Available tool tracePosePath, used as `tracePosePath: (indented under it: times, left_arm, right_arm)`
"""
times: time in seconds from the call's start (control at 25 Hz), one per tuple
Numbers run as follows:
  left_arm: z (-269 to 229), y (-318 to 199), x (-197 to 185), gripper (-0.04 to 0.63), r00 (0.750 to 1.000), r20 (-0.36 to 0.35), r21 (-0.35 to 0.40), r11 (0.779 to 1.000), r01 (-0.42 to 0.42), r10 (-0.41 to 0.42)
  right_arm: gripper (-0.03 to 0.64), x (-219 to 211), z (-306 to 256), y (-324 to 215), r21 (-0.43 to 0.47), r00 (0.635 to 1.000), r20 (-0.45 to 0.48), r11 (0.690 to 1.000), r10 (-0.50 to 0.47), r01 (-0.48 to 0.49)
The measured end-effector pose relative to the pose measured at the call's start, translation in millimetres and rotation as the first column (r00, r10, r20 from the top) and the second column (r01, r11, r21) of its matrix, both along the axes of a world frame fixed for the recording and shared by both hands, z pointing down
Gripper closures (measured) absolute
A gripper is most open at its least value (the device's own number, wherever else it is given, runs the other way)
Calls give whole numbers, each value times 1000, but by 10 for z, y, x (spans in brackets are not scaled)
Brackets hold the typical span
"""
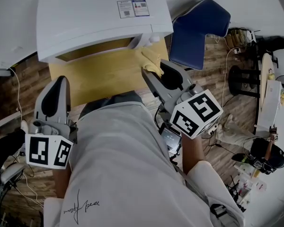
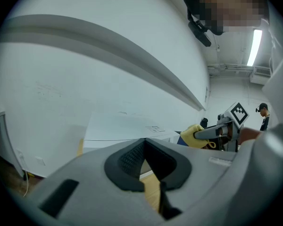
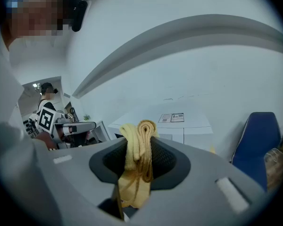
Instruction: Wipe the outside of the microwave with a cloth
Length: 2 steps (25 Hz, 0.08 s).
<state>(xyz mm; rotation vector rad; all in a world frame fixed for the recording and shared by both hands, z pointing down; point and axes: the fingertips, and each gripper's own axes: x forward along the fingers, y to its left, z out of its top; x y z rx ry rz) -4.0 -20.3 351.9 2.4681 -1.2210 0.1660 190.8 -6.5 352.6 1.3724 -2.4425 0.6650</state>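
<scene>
The white microwave (image 1: 99,18) stands at the back of a yellow-topped table (image 1: 104,77). My right gripper (image 1: 149,71) is shut on a folded yellow cloth (image 1: 151,60), which hangs just below the microwave's front right corner; whether the two touch is unclear. In the right gripper view the cloth (image 3: 137,159) sticks up between the dark pads, with the microwave (image 3: 174,124) beyond. My left gripper (image 1: 61,82) is held low at the table's left side, shut and holding nothing. The left gripper view looks over its jaws (image 2: 144,147) at the microwave (image 2: 127,126) and the cloth (image 2: 192,135).
A blue chair (image 1: 196,27) stands right of the table, close to my right gripper. Further right are black stands (image 1: 241,79), cables on the wood floor and another person (image 1: 267,155). A white wall lies behind the microwave.
</scene>
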Motion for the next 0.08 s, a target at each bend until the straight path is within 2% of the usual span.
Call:
tracePosePath:
  times: [0.08]
  left_arm:
    - [24,88,-14,606,1000,5,-18,1000,8,-8]
  right_arm:
    - [492,5,18,86,-17,1000,2,1000,5,-5]
